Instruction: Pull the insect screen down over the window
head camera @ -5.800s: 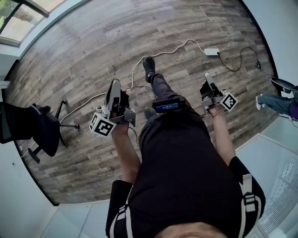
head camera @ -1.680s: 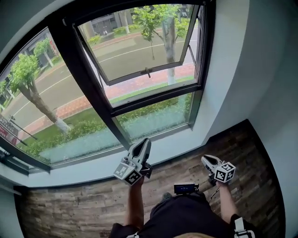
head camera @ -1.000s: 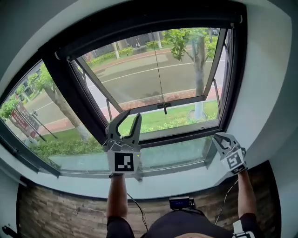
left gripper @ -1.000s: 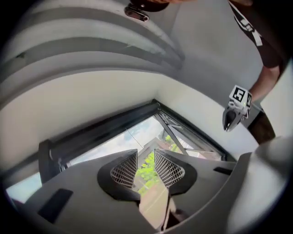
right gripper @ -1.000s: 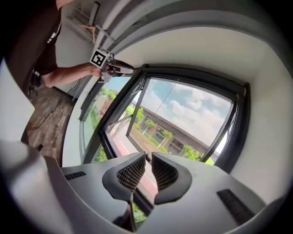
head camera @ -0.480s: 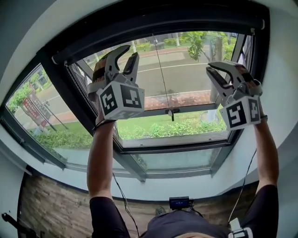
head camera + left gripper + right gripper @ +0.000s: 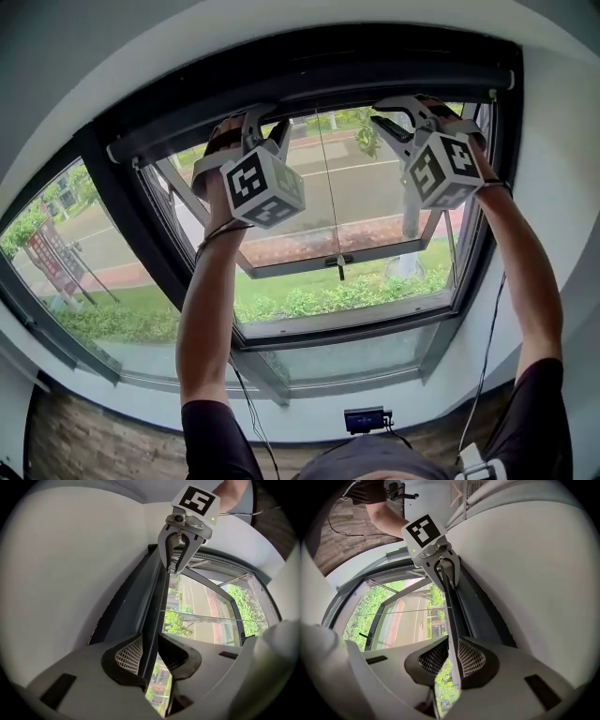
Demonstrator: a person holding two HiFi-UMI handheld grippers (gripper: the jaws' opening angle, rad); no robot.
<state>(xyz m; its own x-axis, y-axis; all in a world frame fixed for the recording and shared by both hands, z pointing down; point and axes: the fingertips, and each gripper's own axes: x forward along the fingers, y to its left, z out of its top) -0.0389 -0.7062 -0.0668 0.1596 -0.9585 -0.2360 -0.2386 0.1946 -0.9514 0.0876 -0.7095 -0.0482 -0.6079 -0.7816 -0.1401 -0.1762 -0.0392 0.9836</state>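
Note:
The insect screen is rolled up in a dark housing (image 7: 319, 80) along the top of the window. Its thin pull cord (image 7: 328, 187) hangs down the middle of the pane. Both arms are raised to the housing's lower bar. My left gripper (image 7: 265, 122) is left of the cord; its jaws have just been opening and now stand open, astride the bar's edge (image 7: 151, 630). My right gripper (image 7: 386, 114) is right of the cord, open, its pads close on either side of the bar's edge (image 7: 453, 634). Each gripper view shows the other gripper further along the bar: the right (image 7: 176, 566), the left (image 7: 447, 581).
Below the bar an outward-tilted window sash (image 7: 309, 258) stands open over a street and trees. A thick dark mullion (image 7: 131, 216) divides the window on the left. White wall surrounds the frame, and wooden floor (image 7: 56, 441) shows at the bottom.
Both grippers have risen from in front of the glass to the screen's bar at the window top. Earlier I faced the room's floor, then turned to the window.

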